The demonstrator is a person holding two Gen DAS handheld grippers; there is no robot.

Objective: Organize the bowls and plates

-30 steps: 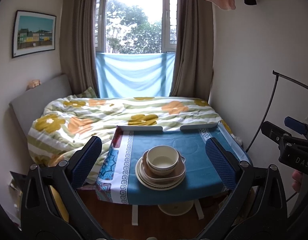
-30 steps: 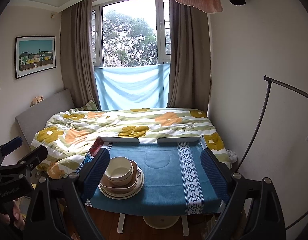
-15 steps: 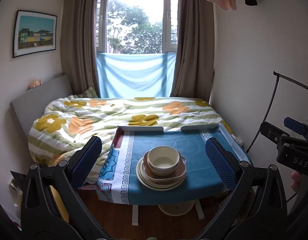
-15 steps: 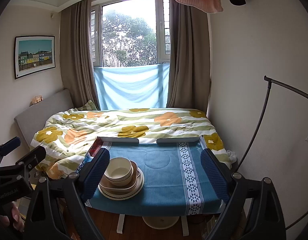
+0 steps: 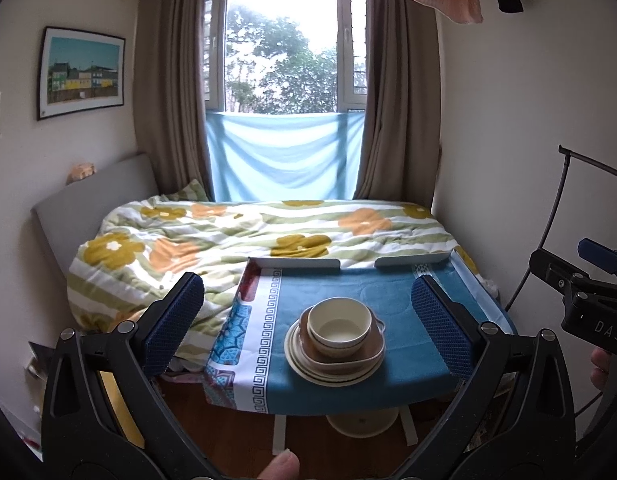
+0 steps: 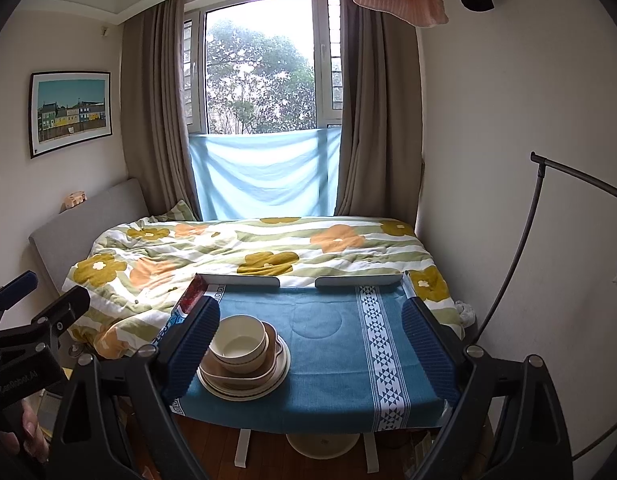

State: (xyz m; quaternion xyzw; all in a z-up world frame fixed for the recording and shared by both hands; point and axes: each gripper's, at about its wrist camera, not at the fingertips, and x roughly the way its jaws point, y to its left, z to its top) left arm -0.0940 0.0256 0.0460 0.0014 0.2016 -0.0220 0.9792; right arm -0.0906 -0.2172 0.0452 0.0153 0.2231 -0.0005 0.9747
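1. Left gripper (image 5: 308, 316): jaws wide, nothing between, unchanged from a second ago.
2. Right gripper (image 6: 310, 338): jaws wide, empty, likewise unchanged.
3. Cream bowl (image 5: 339, 328) nested atop brown dish (image 5: 340, 358) and stacked plates (image 5: 308, 368), unmoved on blue-clothed table (image 5: 400, 384).

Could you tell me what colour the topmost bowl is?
Cream round bowl, clearest in the left wrist view.

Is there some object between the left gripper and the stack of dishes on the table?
Nothing visible. The left gripper is open, short of the table, and the cream bowl atop the stacked plates lies straight ahead, with only bare blue tablecloth around it.
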